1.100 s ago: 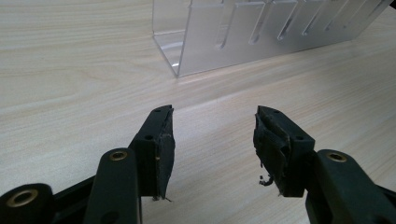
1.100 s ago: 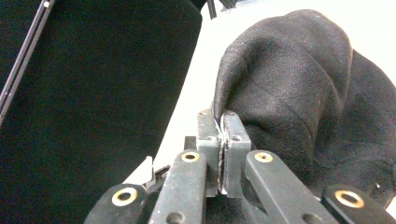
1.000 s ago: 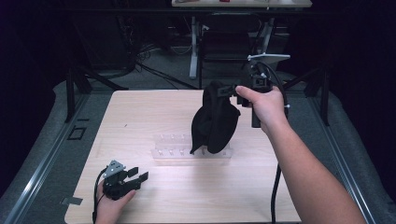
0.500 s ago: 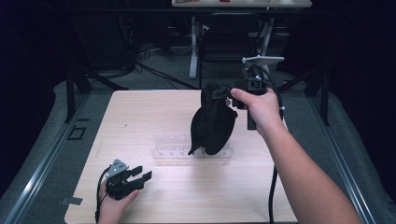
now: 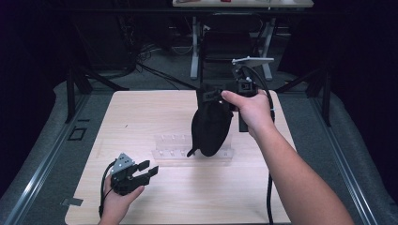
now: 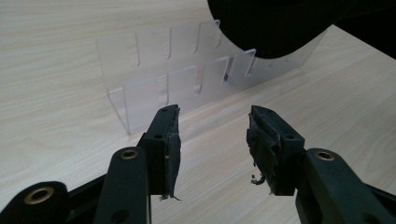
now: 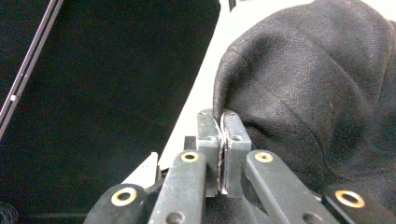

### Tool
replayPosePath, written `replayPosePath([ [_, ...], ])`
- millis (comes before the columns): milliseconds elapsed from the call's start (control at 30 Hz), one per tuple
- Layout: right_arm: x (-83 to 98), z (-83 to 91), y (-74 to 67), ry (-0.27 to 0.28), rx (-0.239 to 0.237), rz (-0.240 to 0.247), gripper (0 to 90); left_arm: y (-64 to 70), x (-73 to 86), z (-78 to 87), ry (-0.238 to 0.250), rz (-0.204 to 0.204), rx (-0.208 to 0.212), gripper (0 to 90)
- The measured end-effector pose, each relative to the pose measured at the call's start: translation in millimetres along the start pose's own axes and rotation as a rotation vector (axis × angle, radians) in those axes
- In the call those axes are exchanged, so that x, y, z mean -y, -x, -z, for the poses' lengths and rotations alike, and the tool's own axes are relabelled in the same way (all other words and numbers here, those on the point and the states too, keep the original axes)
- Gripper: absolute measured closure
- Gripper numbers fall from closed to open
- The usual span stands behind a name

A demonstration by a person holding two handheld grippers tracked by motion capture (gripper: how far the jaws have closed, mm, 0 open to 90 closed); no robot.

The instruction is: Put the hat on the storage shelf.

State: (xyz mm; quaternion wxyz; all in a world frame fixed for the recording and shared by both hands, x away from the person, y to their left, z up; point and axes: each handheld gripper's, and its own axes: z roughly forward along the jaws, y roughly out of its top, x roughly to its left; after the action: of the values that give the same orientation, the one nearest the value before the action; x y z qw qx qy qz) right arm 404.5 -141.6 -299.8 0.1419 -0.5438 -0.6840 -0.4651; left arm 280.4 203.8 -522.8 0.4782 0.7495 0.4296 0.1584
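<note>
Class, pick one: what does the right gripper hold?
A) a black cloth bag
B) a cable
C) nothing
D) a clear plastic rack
A: the right gripper has its jaws pinched shut on the edge of the black cloth bag, which hangs above the clear plastic rack.

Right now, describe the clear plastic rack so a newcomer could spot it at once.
Start at the pale wooden table and look to its middle, just below the hanging black cloth bag pinched by the right gripper. There lies the clear plastic rack, a long low tray with rows of upright slotted dividers. It is the one see-through thing on the table.
</note>
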Motion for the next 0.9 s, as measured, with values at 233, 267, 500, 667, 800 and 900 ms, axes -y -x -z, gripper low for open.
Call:
replayPosePath([
  [233, 1.2, -4.8, -2.4, 0.001, -0.012, 0.001, 88.3, 11.7, -16.2, -9.3, 0.018, -0.029, 0.027, 53.7],
  [267, 1.5, -5.1, -2.4, -0.001, -0.016, 0.002, 88.3, 13.2, -18.3, -10.2, 0.021, -0.029, 0.032, 53.7],
  [500, 3.4, -7.2, -2.5, 0.008, -0.031, -0.003, 88.3, 31.8, -38.1, -20.4, 0.028, -0.078, 0.049, 53.8],
  [667, 4.1, -7.7, -3.7, 0.001, -0.03, 0.002, 88.3, 39.8, -46.6, -25.2, 0.033, -0.101, 0.061, 53.4],
  [800, 4.6, -8.1, -3.6, 0.003, -0.034, 0.001, 88.3, 46.0, -52.8, -29.9, 0.033, -0.117, 0.071, 53.4],
  [900, 4.8, -8.9, -3.1, 0.005, -0.04, -0.004, 88.3, 51.6, -56.7, -33.7, 0.03, -0.129, 0.081, 55.9],
])
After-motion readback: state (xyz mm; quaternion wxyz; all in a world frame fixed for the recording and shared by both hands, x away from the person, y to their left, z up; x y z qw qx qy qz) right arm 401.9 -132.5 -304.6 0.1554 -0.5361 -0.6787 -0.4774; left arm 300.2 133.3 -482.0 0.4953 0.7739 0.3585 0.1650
